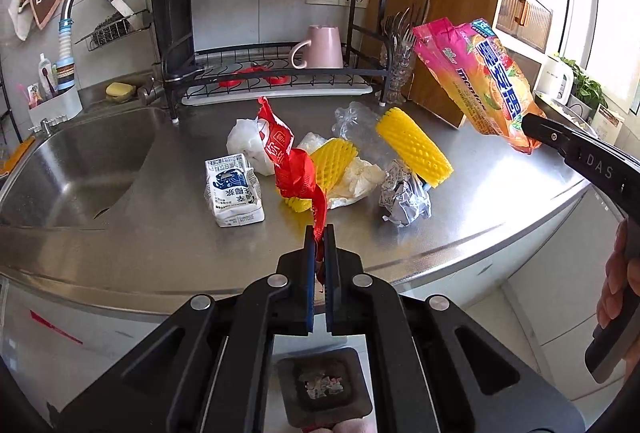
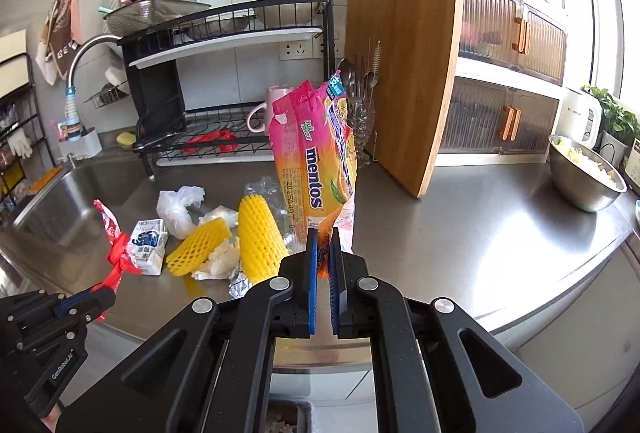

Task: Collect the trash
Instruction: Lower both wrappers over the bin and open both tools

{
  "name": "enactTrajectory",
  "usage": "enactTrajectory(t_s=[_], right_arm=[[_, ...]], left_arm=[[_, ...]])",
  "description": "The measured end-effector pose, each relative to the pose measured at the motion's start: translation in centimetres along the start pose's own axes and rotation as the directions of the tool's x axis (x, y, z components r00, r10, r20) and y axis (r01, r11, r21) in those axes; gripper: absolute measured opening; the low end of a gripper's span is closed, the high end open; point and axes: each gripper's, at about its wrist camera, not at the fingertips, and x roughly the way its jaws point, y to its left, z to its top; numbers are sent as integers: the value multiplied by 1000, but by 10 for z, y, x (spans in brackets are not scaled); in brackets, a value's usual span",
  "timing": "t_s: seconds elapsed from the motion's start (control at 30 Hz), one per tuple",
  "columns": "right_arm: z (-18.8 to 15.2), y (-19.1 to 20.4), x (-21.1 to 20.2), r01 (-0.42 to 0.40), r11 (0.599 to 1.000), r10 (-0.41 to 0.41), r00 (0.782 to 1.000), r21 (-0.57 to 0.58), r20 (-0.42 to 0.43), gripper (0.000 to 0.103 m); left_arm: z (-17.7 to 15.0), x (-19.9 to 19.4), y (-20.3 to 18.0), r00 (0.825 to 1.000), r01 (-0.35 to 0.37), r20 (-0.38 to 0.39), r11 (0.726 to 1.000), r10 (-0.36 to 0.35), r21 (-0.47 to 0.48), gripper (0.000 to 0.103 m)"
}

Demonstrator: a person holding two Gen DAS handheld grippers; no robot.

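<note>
My left gripper (image 1: 319, 233) is shut on the lower end of a red crumpled wrapper (image 1: 286, 157), which hangs lifted over the steel counter (image 1: 160, 233). My right gripper (image 2: 323, 235) is shut on the bottom of a pink and orange Mentos bag (image 2: 312, 157), held upright above the counter (image 2: 460, 217); the bag (image 1: 476, 77) and right gripper (image 1: 530, 125) also show in the left wrist view. Left on the counter are a small milk carton (image 1: 232, 189), two yellow foam nets (image 1: 414, 149), white plastic bags (image 1: 248, 143), a clear bottle (image 1: 356, 123) and crumpled foil (image 1: 404, 201).
A sink (image 1: 72, 173) with a tap lies at the left. A black dish rack (image 1: 276, 21) with a pink mug (image 1: 320, 47) stands behind the trash. A wooden cutting board (image 2: 404, 45) leans at the back right, a steel bowl (image 2: 584, 177) further right. A bin opening (image 1: 320, 385) shows below the counter edge.
</note>
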Motion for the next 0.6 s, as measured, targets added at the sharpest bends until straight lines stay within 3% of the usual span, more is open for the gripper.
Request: enactTrajectory(t_s=[0.27, 0.6], right_arm=[[-29, 16, -50, -78, 997, 78, 997, -7, 0, 6], [-117, 31, -106, -172, 985, 172, 983, 18, -66, 6]], left_arm=[[-38, -46, 9, 1000, -13, -4, 1000, 13, -19, 2], [-130, -86, 0, 998, -38, -44, 999, 38, -16, 2]])
